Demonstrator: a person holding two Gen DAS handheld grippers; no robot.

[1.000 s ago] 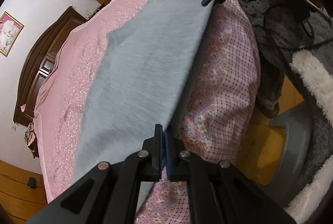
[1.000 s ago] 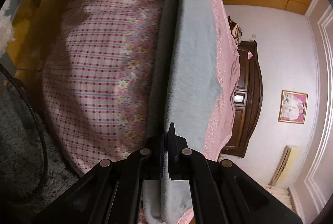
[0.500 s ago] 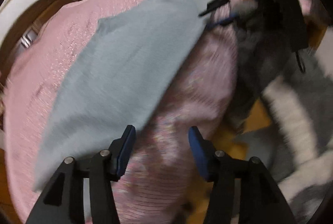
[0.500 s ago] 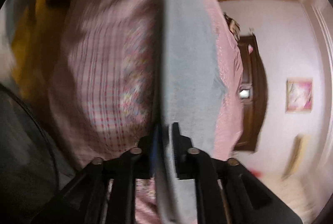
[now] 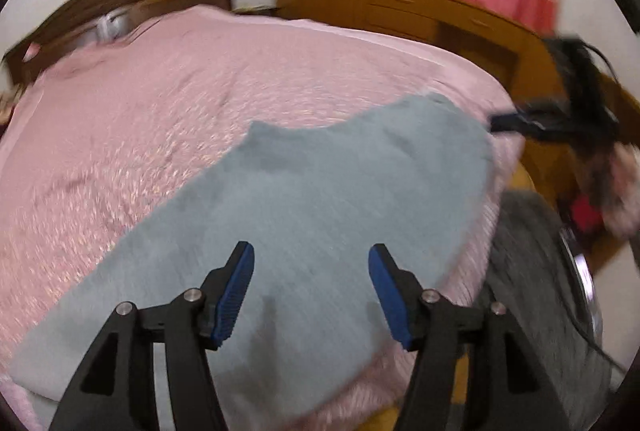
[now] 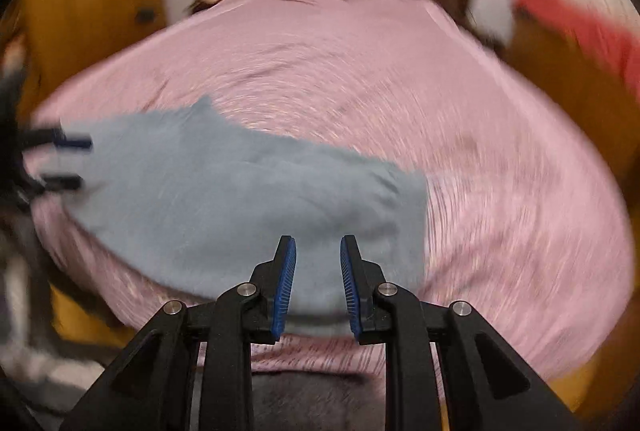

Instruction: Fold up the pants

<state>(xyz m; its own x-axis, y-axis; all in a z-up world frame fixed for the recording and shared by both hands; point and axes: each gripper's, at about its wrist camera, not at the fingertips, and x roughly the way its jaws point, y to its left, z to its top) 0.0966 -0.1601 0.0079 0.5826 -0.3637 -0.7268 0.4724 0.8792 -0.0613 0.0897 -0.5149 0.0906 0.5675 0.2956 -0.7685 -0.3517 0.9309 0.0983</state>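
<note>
Left wrist view: the left gripper (image 5: pixel 311 285) is seen spread wide, with nothing between its blue pads (image 5: pixel 234 291). The grey-blue pants (image 5: pixel 304 215) are laid flat along the near edge of the pink bedspread (image 5: pixel 160 99), one side reaching the drop of the mattress. A slide off that edge is judged possible if the cloth is nudged or tugged toward the floor, since part of it lies right at the rim. The right gripper (image 5: pixel 516 121) is shown only as a dark smear beside the far end of the pants; its opening cannot be read here. Everything at the right margin is blurred, and the near end of the pants is covered by the gripper's arms.

Right wrist view: the right gripper (image 6: pixel 318 285) is held partly parted, narrower than the left, and empty, with the pants (image 6: pixel 240 203) just beyond its tips. The left gripper (image 6: pixel 60 163) is seen at the far end, its two fingers apart. A crooked fold is judged likely if only the top layer is pinched; the layers cannot be told apart through the motion blur. The pants' lower edge is hidden behind the fingers (image 6: pixel 286 283).
</note>
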